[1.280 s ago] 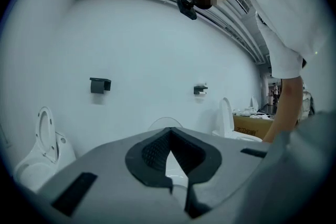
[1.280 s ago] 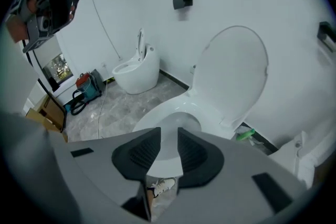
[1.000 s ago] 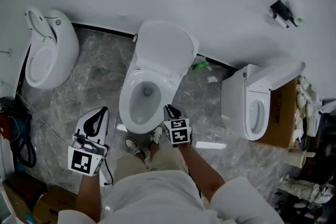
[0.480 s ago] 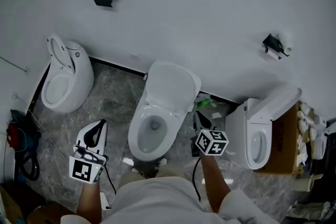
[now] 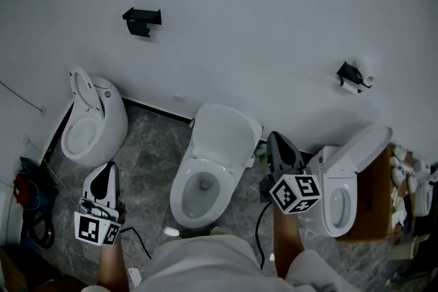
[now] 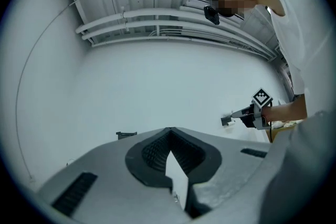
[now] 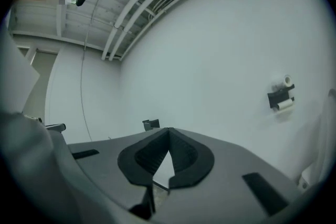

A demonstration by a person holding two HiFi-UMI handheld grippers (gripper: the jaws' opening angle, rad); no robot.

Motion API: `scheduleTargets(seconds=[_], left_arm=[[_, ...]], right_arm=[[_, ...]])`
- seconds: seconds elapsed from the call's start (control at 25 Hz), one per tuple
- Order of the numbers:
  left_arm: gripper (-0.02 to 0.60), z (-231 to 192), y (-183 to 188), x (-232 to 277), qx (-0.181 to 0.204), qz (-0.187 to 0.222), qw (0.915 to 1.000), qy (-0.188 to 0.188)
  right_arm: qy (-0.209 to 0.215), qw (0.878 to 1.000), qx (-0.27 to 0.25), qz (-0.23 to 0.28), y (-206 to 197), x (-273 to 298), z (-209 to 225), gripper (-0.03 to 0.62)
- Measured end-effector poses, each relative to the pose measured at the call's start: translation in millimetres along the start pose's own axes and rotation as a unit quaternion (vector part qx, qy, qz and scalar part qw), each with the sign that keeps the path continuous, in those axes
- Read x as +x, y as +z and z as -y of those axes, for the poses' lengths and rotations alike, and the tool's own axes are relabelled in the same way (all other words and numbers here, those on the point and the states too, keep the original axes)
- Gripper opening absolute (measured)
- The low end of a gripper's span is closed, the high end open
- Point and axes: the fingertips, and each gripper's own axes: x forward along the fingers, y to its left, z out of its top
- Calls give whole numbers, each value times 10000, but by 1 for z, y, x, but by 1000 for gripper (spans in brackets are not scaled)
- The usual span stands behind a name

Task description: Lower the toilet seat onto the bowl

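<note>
The middle toilet (image 5: 198, 198) stands against the wall with its white lid and seat (image 5: 222, 137) tipped up and the bowl open. My right gripper (image 5: 276, 137) hangs in the air to the right of the bowl, apart from it, pointing at the wall. In the right gripper view its jaws (image 7: 169, 132) are shut with nothing between them. My left gripper (image 5: 109, 167) is held left of the bowl over the marble floor. In the left gripper view its jaws (image 6: 170, 132) are shut and empty, and the right gripper (image 6: 247, 115) shows far off.
A second toilet (image 5: 92, 123) stands at the left and a third (image 5: 345, 181) at the right beside a cardboard box (image 5: 380, 205). On the wall are a black bracket (image 5: 142, 18) and a paper holder (image 5: 352, 75). Cables (image 5: 31, 219) lie at the far left.
My right gripper has risen from the bowl's front rim and moved right, beside the bowl. The left gripper drifted a little left. The head view has tilted up, showing more wall.
</note>
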Motion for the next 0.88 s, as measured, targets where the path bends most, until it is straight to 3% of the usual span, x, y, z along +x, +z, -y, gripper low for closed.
scheduleTargets(seconds=[0.24, 0.52, 0.88], left_arm=[[5, -16, 12, -14, -177, 95, 9994, 296], [4, -34, 23, -37, -133, 145, 9976, 662], [5, -37, 28, -52, -70, 196, 9970, 743]], right_arm=[[-58, 9977, -555, 385, 39, -26, -6, -2], [-275, 9931, -1082, 367, 48, -58, -5, -2], [-359, 9915, -1204, 324, 46, -63, -14, -2]])
